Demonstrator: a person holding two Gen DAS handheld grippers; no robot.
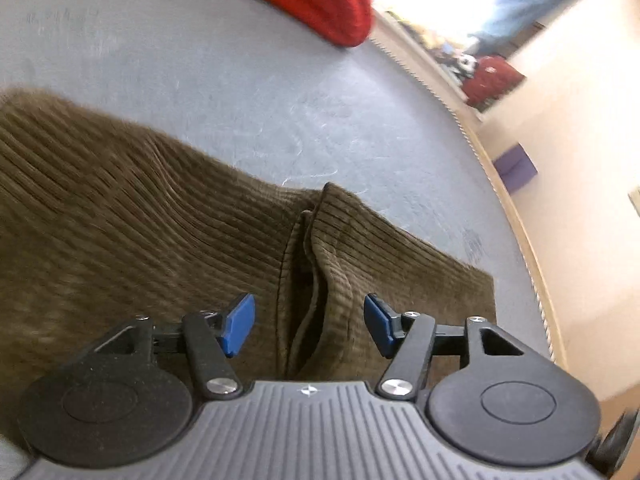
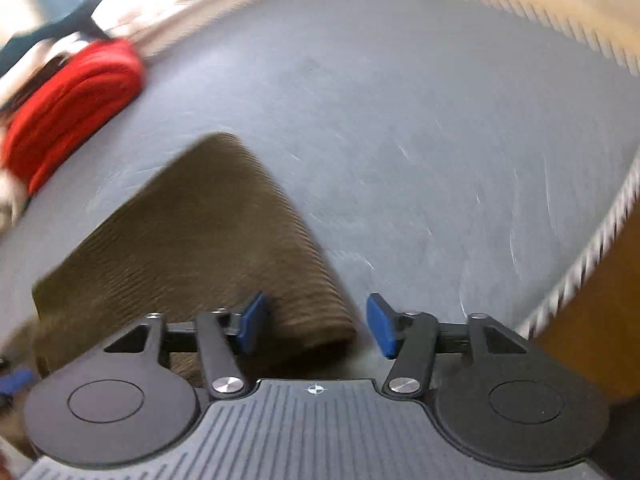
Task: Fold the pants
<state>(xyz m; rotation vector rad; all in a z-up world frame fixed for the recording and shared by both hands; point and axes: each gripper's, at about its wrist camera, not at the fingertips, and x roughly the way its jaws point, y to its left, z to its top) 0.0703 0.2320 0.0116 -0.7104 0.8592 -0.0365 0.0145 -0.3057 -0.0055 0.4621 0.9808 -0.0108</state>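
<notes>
Lying flat, ribbed olive corduroy pants [image 1: 140, 208], scuffed grey tabletop [image 1: 248, 92]

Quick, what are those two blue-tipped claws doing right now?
Left gripper: open, above the brown pants, holding nothing.
Right gripper: open, holding nothing.

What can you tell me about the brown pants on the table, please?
The brown pants are ribbed, corduroy-looking fabric lying flat on the grey table, folded into a compact stack. A seam with a slit-like opening shows in the left wrist view. In the right wrist view one rounded folded edge faces the camera. Neither open gripper visibly grips them.
</notes>
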